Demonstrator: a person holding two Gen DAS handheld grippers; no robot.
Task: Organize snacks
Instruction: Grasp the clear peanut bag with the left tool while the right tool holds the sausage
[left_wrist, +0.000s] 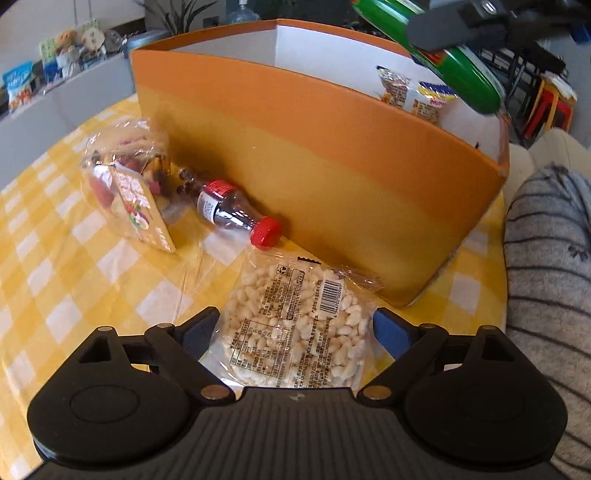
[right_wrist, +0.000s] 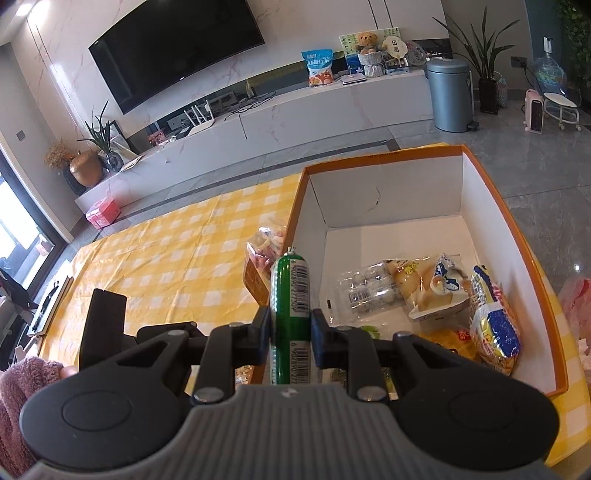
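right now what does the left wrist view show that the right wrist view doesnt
Only the left wrist view: the puffed rice pack between the open left gripper, and the small cola bottle lying beside the box.
Only the right wrist view: the box floor with the egg pack, and the television.
Both: the orange box, the green sausage clamped in the right gripper, and the yellow checked cloth.
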